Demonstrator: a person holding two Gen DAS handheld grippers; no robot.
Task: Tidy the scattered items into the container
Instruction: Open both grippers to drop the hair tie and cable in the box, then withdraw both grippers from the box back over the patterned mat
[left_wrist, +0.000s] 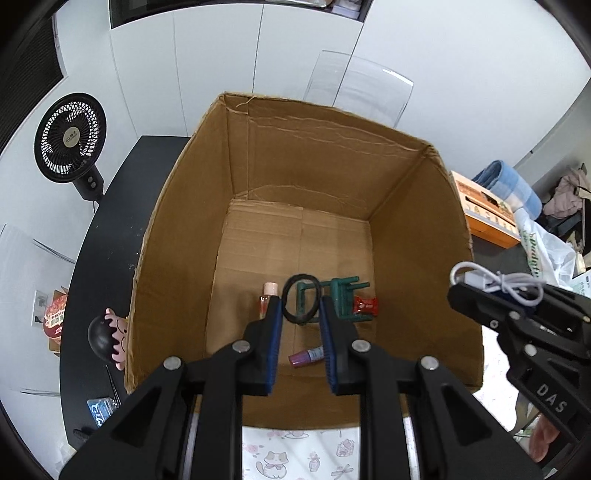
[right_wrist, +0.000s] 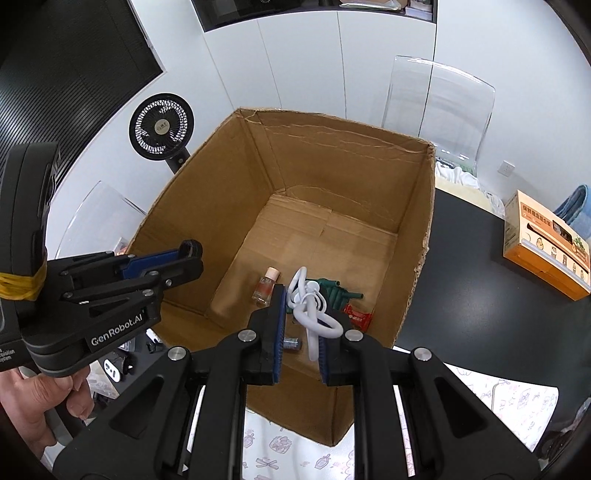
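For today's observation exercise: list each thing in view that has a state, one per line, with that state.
Cardboard box: open-topped, upright, partly filled.
Left tool: shut on black hair tie.
Right tool: shut on white cable.
Small bottle: lying in box, capped.
Green toy chair: toppled in box.
Fan: upright.

A coiled white cable (right_wrist: 309, 308) is held between the fingers (right_wrist: 277, 325) of the right gripper (right_wrist: 301, 291), above the open cardboard box (right_wrist: 417, 206). On the box floor a small bottle (right_wrist: 265, 286), a green toy (right_wrist: 338, 290) and a red packet (right_wrist: 358, 317) are seen.
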